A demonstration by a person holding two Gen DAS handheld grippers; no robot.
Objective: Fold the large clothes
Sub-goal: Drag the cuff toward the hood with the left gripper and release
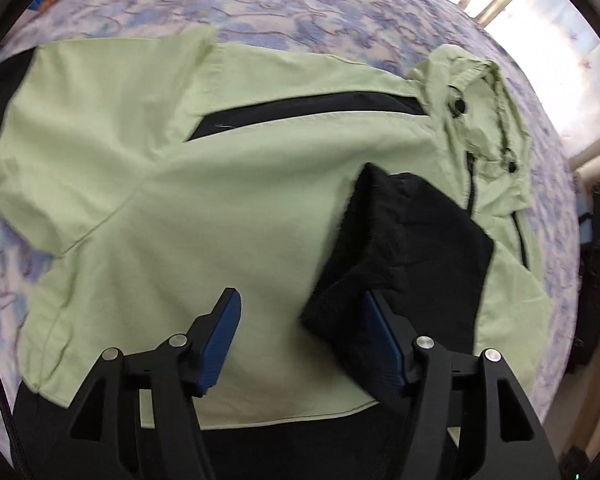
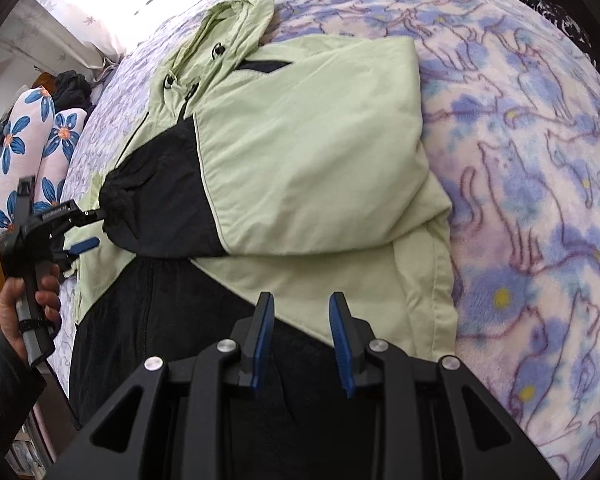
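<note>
A light green hooded jacket (image 1: 228,184) with black panels lies spread on the bed; it also shows in the right wrist view (image 2: 308,152). Its black sleeve end (image 1: 404,248) is folded over the green body. My left gripper (image 1: 300,308) is open just above the jacket, its right finger against the black sleeve; it also shows at the left of the right wrist view (image 2: 88,228), open beside the sleeve cuff (image 2: 116,200). My right gripper (image 2: 302,312) is open and empty above the jacket's green lower part, near the black hem (image 2: 220,344). The hood (image 2: 228,28) lies at the far end.
The jacket lies on a blue and purple floral blanket (image 2: 540,200). Two flowered pillows (image 2: 24,148) and a dark heap of clothes (image 2: 72,88) lie at the bed's far left. A wooden frame (image 1: 596,168) stands by the bright window on the right.
</note>
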